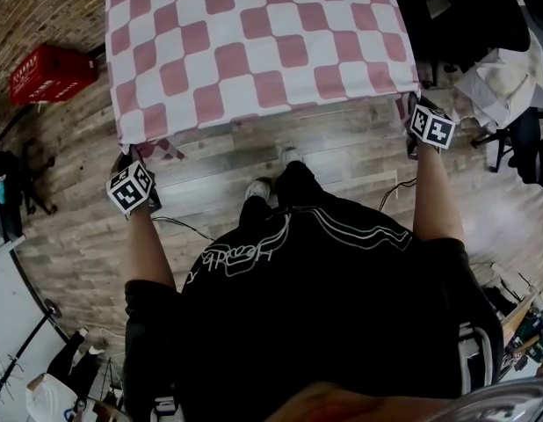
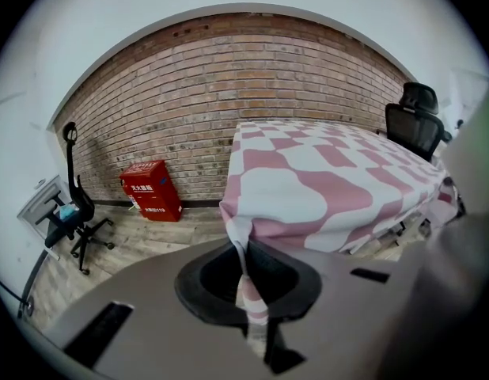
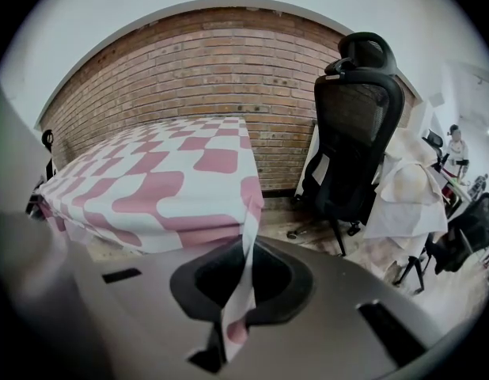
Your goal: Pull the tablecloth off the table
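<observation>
A pink-and-white checked tablecloth covers the table in front of me. In the head view my left gripper sits at the cloth's near left corner and my right gripper at its near right corner. The left gripper is shut on the left corner, with a twisted strip of tablecloth running from between its jaws up to the table edge. My right gripper is shut on the right corner, and a strip of tablecloth rises from its jaws in the same way.
A red crate stands on the wooden floor at the left, by the brick wall. A black office chair and a draped chair stand right of the table. Another chair is at the far left.
</observation>
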`<state>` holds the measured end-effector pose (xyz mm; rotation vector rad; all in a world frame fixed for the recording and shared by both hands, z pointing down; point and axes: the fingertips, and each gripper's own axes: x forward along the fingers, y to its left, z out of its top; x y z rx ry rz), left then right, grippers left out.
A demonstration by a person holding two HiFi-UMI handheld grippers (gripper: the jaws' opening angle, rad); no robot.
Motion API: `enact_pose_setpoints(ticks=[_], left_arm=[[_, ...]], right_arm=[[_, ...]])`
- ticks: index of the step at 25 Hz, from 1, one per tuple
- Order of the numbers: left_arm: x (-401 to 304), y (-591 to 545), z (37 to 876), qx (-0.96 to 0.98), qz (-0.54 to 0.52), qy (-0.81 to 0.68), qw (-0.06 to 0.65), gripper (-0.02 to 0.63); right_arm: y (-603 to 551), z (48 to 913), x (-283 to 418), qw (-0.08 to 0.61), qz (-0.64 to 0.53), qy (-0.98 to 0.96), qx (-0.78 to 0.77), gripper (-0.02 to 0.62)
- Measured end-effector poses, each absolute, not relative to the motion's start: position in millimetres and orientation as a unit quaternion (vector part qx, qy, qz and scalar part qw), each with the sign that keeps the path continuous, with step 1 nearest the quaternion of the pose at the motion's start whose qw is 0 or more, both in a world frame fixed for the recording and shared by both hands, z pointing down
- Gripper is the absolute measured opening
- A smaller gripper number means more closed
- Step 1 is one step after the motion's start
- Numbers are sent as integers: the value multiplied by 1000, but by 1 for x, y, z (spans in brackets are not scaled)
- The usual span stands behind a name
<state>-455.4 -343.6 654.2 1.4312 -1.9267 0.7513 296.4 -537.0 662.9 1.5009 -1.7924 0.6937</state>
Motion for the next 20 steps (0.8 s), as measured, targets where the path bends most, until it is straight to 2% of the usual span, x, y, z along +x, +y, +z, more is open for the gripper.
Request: enact_pose_setpoints(ticks=[8,20], left_arm=[[-454,-337,640,540,258,-736,316,8],[-440,-333,623,514,226,-756,337,8]], right_arm=[[-527,650,296,313,296,-688,584,-3],[-520,652,291,328,314,-725,518,-2]])
